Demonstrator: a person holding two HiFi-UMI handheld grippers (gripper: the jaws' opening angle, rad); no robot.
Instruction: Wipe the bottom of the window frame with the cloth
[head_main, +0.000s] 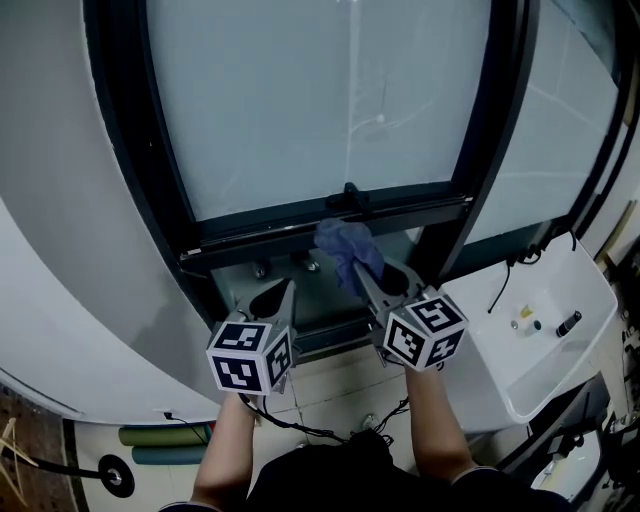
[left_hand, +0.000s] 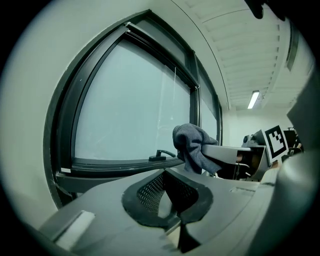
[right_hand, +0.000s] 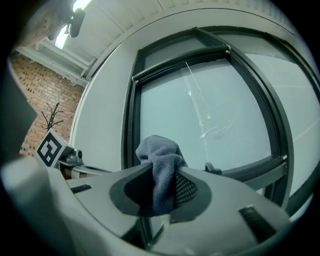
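Right gripper (head_main: 360, 272) jaws clamped on crumpled blue-grey cloth (head_main: 345, 248), held up against bottom rail of black metal window frame (head_main: 250, 225), apparently ready to wipe. Left gripper (head_main: 289, 287) jaws together, empty, idle just below rail.

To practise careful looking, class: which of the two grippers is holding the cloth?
The right gripper: its jaws are shut on the blue cloth. The left gripper has its jaws shut on nothing.

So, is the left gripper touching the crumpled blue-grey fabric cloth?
Apart. Head view shows a clear gap between the left gripper and the cloth, which only the right gripper grips.
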